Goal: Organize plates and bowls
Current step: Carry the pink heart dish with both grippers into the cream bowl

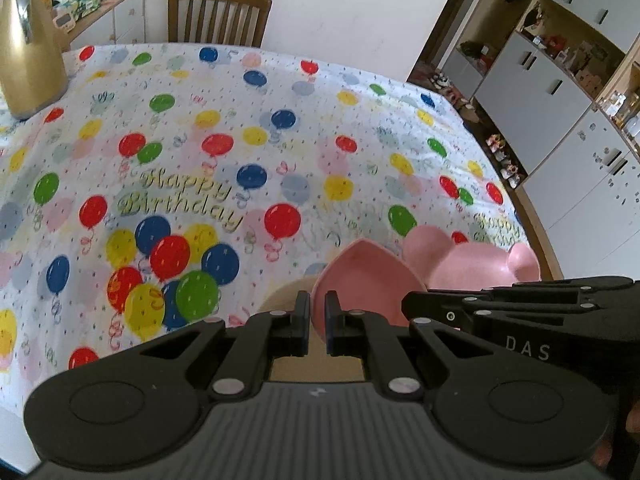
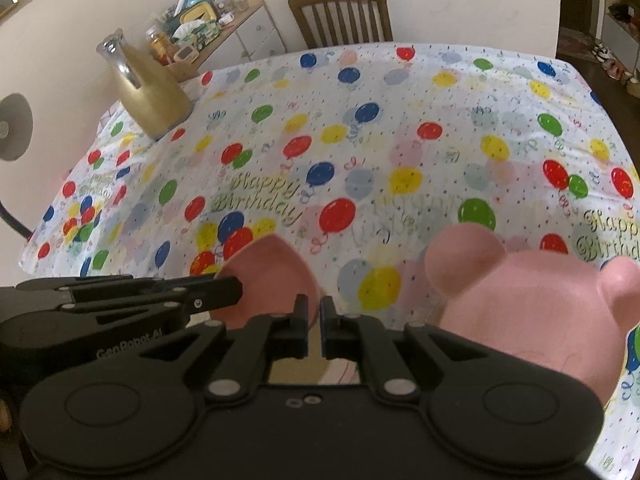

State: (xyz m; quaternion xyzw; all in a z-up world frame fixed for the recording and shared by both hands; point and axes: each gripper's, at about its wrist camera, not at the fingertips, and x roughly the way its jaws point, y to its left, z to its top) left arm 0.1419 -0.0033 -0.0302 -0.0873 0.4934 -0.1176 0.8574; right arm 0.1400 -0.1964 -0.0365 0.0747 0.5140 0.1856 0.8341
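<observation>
A pink heart-shaped bowl (image 1: 360, 276) (image 2: 272, 268) hangs tilted just above the balloon tablecloth (image 1: 240, 140). My left gripper (image 1: 317, 300) is shut on its left rim, and in the right wrist view that left gripper (image 2: 236, 290) comes in from the left. My right gripper (image 2: 315, 304) is shut on the bowl's right rim, and the left wrist view shows the right gripper (image 1: 408, 306) reaching in from the right. Beside the bowl on the right, a pink bear-shaped plate (image 1: 472, 264) (image 2: 520, 300) lies on the cloth, partly hidden by the grippers.
A gold jug (image 1: 28, 60) (image 2: 148, 88) stands at the far left corner of the table. A wooden chair (image 1: 218, 14) (image 2: 340, 12) stands behind the far edge. A cluttered sideboard (image 2: 240, 24) is at the back left, and grey cabinets (image 1: 560, 100) line the right.
</observation>
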